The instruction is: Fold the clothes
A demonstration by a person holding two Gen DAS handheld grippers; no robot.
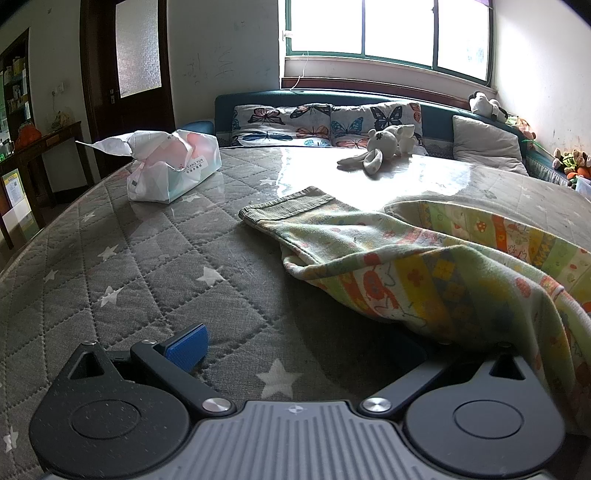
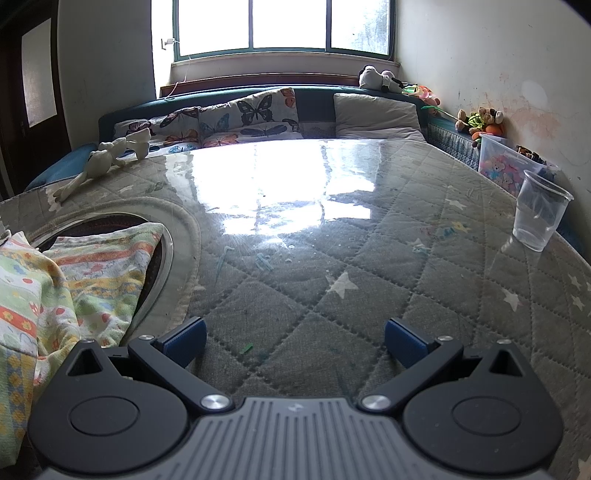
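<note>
Both fingers of the right gripper [image 2: 295, 341] stand wide apart with blue pads [image 2: 184, 341] showing, nothing between them, low over the quilted grey table cover [image 2: 332, 258]. On the left gripper [image 1: 295, 354], one blue-padded finger [image 1: 186, 345] shows at the left, while the other is hidden under a fold of the garment [image 1: 424, 266]; the jaws look spread, and whether they touch the cloth cannot be told. That garment, a child's printed piece in green, yellow and orange with a ribbed cuff [image 1: 288, 206], lies crumpled on the table to the left gripper's right and to the right gripper's left, partly over a round mat [image 2: 184, 236]. Farther out sit a tissue pack [image 1: 173, 166], a white plush rabbit [image 1: 376, 147], and a clear plastic cup [image 2: 539, 210] near the right edge. Butterfly cushions [image 1: 325, 123] line the sofa under the window [image 1: 388, 29].
</note>
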